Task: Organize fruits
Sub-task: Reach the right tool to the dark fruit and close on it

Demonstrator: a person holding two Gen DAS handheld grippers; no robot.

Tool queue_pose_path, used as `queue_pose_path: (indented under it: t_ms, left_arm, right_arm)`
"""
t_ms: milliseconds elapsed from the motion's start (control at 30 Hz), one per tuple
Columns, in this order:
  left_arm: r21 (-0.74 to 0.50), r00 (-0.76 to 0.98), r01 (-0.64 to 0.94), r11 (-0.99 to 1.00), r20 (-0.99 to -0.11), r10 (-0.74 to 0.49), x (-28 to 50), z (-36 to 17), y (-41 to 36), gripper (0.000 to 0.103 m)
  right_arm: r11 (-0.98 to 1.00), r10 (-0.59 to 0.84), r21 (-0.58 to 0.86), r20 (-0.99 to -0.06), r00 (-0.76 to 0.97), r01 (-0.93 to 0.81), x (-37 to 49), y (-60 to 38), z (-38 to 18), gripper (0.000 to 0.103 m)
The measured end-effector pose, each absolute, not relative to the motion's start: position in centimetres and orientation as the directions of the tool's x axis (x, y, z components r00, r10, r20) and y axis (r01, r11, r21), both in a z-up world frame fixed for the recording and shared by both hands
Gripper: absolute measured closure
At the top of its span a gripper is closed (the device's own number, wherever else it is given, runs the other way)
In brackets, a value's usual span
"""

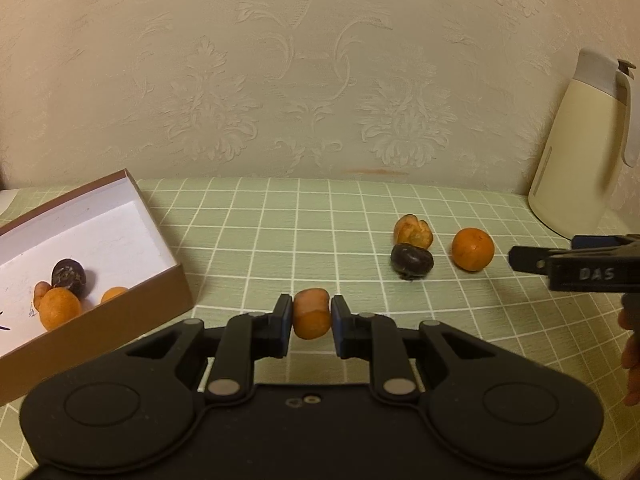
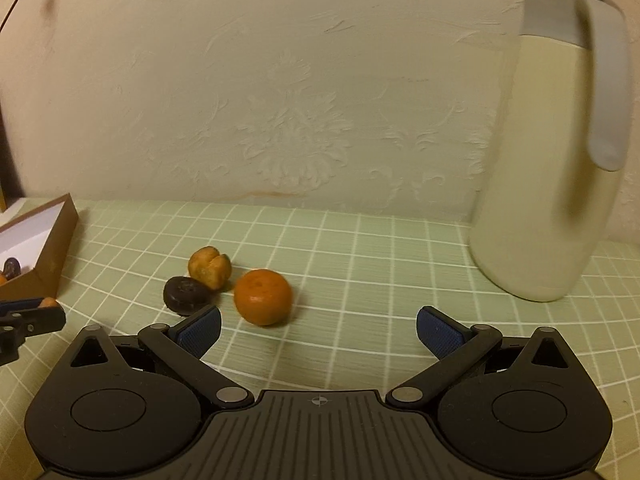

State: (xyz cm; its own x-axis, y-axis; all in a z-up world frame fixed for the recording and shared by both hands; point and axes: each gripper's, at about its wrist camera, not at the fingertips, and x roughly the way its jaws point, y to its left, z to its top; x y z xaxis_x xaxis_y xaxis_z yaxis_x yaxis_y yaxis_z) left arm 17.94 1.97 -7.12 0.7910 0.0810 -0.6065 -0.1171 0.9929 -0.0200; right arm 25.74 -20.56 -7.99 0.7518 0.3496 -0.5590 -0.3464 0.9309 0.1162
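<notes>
The left gripper is clamped on a small oblong orange fruit, its two blue-padded fingers pressing the fruit's sides above the green tablecloth with a white grid. To this gripper's left sits an open brown cardboard box with a white inside; in it lie a dark wrinkled fruit and several orange ones, close together near the front wall. Ahead and to the right, on the cloth, a dark round fruit touches a lobed yellow-orange fruit behind it, and a round smooth orange fruit lies just beside them.

The right gripper is spread wide and holds nothing; the round orange fruit lies just ahead of its left finger, not between the fingers. Further ahead to its right stands a tall cream jug with a grey lid and handle, upright by the embossed pale wallpaper.
</notes>
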Motion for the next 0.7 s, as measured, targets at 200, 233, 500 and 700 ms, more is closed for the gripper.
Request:
queue_pose_path:
  t_ms: [200, 233, 500, 700]
  left_arm:
    - [-0.015, 0.790, -0.114, 0.993, -0.607, 0.081, 17.4, -6.9, 2.4, 0.092]
    - [-0.014, 0.790, -0.115, 0.993, -0.607, 0.083, 17.3, -6.9, 2.5, 0.092]
    - [-0.013, 0.791, -0.124, 0.992, -0.605, 0.091, 16.8, -6.5, 3.3, 0.092]
    - [-0.004, 0.790, -0.142, 0.990, -0.603, 0.111, 15.8, -5.9, 4.4, 0.092]
  right_arm:
    - [0.919, 0.376, 0.123, -0.566, 0.733, -0.375, 26.9, -18.9, -9.2, 0.000]
    - [0.918, 0.379, 0.124, -0.562, 0.736, -0.378, 27.1, -18.6, -9.2, 0.000]
    - [0.890, 0.431, 0.101, -0.509, 0.745, -0.445, 26.5, -15.1, -7.7, 0.003]
    - [0.873, 0.460, 0.130, -0.538, 0.706, -0.470, 26.9, -13.3, -8.3, 0.022]
